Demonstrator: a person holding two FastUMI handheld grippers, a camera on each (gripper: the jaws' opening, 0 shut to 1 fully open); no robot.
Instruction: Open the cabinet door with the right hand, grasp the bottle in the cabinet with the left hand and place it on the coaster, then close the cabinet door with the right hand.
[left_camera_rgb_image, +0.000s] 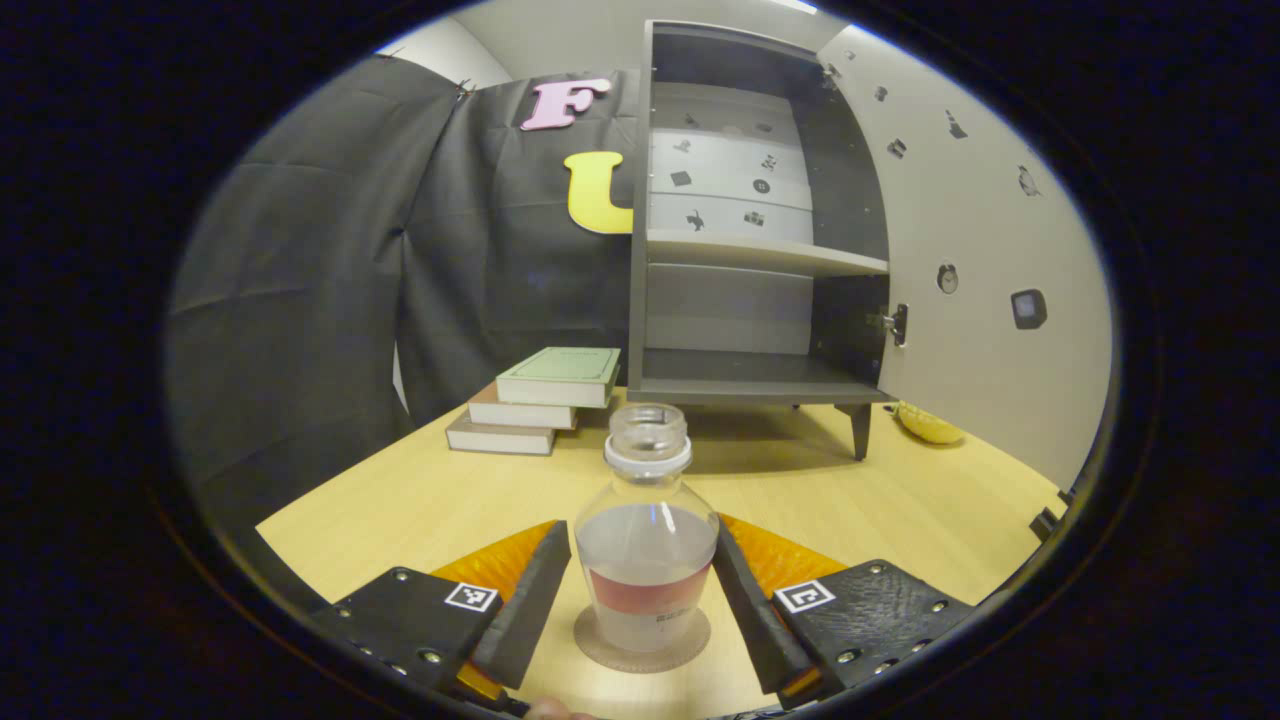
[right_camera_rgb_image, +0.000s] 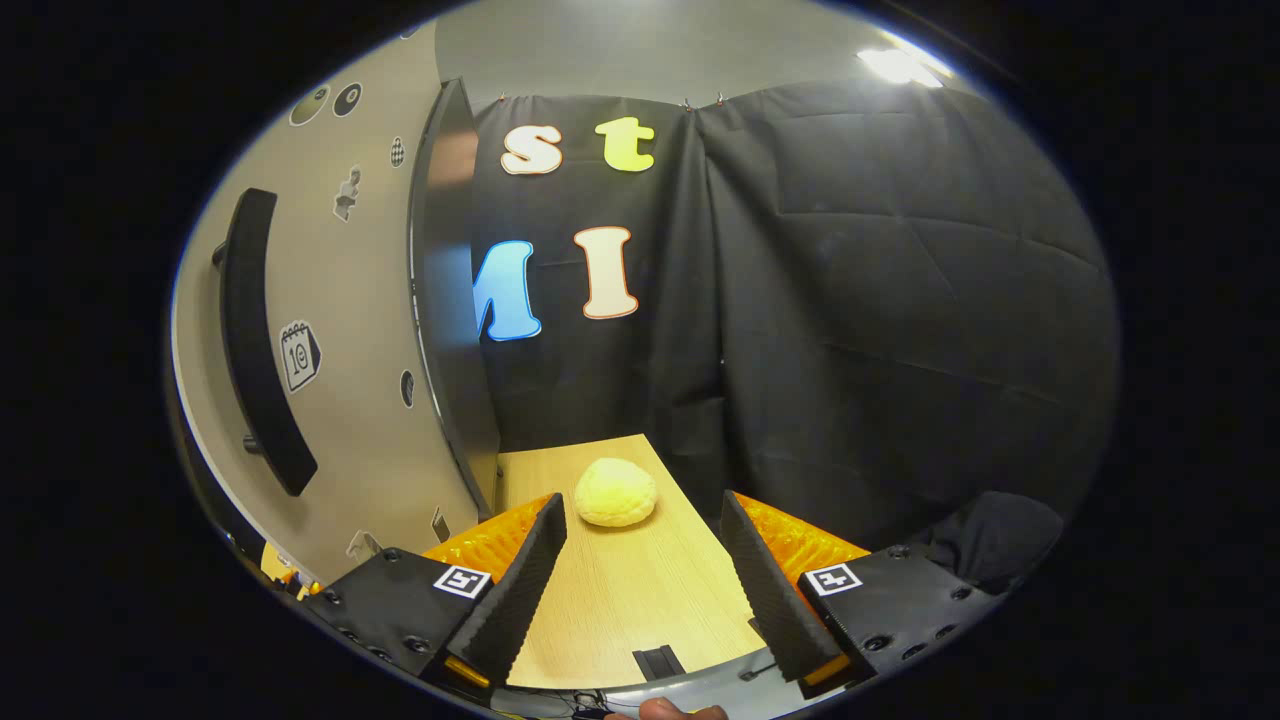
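Note:
A clear bottle (left_camera_rgb_image: 646, 540) with no cap and a red label band stands upright on a round brown coaster (left_camera_rgb_image: 640, 663) on the wooden table. My left gripper (left_camera_rgb_image: 640, 535) has a finger pressed against each side of the bottle's wide body. Behind it the grey cabinet (left_camera_rgb_image: 740, 380) stands with bare shelves, its door (left_camera_rgb_image: 960, 250) swung out to the right. In the right gripper view the outer face of that door (right_camera_rgb_image: 350, 330) and its black handle (right_camera_rgb_image: 260, 340) are at the left. My right gripper (right_camera_rgb_image: 640, 510) is open above the table, holding nothing.
A stack of three books (left_camera_rgb_image: 540, 400) lies left of the cabinet. A yellow bun (right_camera_rgb_image: 615, 492) rests on the table (right_camera_rgb_image: 620, 600) beside the door's edge and also peeks out under the door (left_camera_rgb_image: 930, 425). Black cloth walls close in the table.

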